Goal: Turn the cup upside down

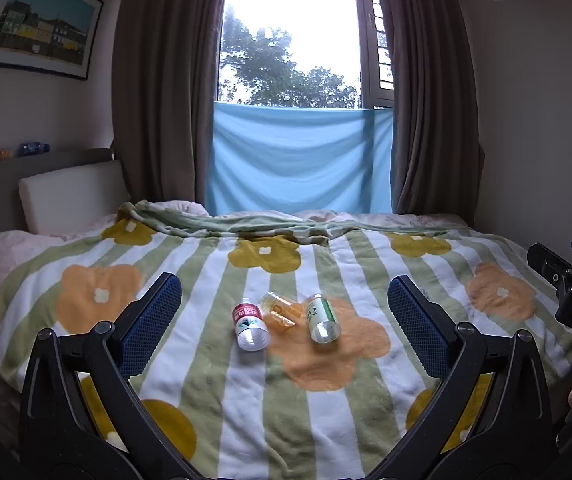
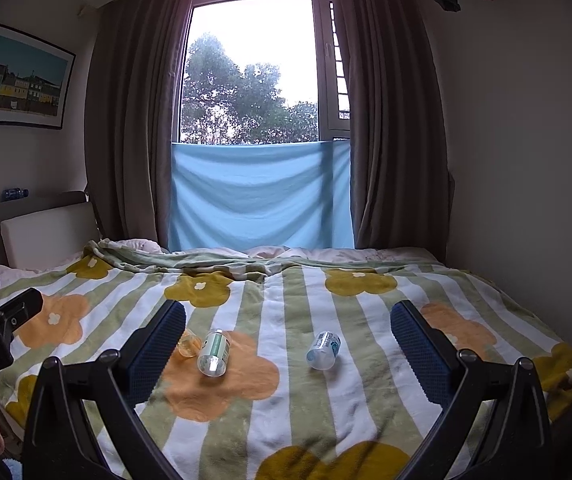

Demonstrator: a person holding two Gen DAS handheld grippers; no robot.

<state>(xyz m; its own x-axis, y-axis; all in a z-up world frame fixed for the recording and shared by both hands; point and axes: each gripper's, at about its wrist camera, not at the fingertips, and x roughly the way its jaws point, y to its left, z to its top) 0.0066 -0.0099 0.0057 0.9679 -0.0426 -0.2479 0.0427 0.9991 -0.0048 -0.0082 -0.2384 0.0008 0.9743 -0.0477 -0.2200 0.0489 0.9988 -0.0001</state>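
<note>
Hovering over the bed with both the left gripper (image 1: pixel 283 300) and right gripper (image 2: pixel 288 326) spread wide and empty, we've flipped nothing yet; four small cups (image 1: pixel 322 319) all lie on their sides further out on the flowered blanket (image 1: pixel 213 392)

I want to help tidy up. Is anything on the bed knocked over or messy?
Yes. Four small clear plastic cups lie tipped on their sides on the flowered striped blanket: a red-labelled one, an orange-tinted one, a green-labelled one and a blue-labelled one lying apart. No spill shows.
</note>
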